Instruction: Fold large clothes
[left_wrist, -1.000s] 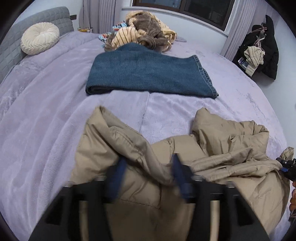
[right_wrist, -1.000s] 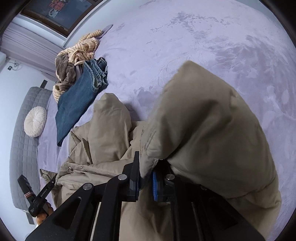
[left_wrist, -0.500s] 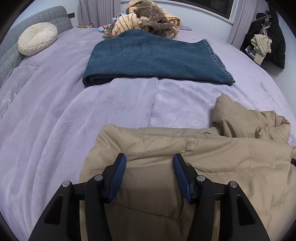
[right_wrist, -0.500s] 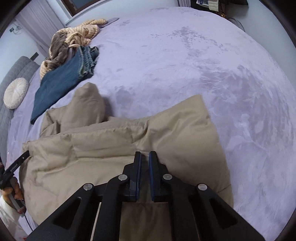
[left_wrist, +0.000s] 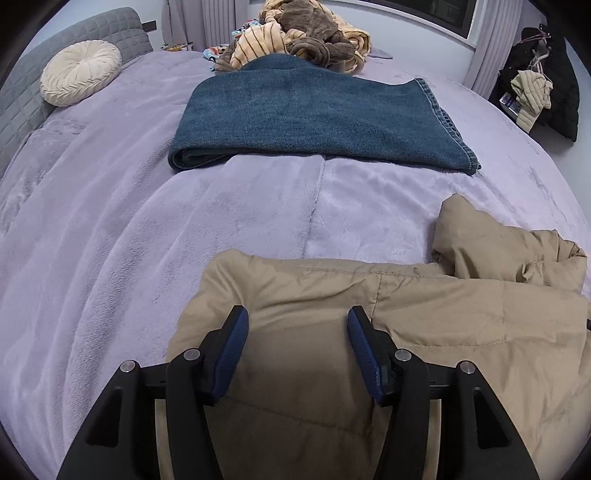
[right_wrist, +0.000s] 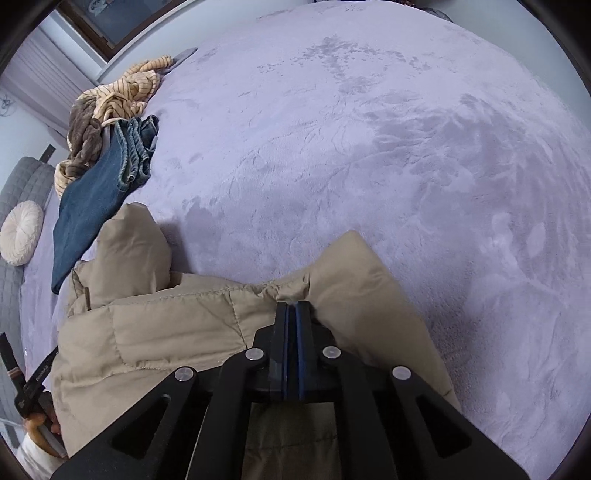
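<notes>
A tan puffy jacket (left_wrist: 443, 314) lies spread on the lilac bed (left_wrist: 110, 240), with one sleeve bunched up at its far right. My left gripper (left_wrist: 297, 312) hovers over the jacket's left end. Its jaws are opening and the blue pads (left_wrist: 231, 350) stand apart, clear of the flat cloth under them. In the right wrist view my right gripper (right_wrist: 293, 303) is shut at the jacket's (right_wrist: 166, 332) far edge near a corner flap. The cloth puckers around its tips, pinched thin.
Folded blue jeans (left_wrist: 314, 114) lie across the bed beyond the jacket. A heap of striped and brown clothes (left_wrist: 303, 40) sits behind them. A round cream pillow (left_wrist: 79, 72) leans on the grey headboard. Dark coats (left_wrist: 543, 77) hang at the right. A hand (right_wrist: 40, 424) shows bottom left.
The jacket was held up and bunched; it now lies flat and spread. The left jaws let it go and hang lower over it. The right jaws closed to a thin pinch.
</notes>
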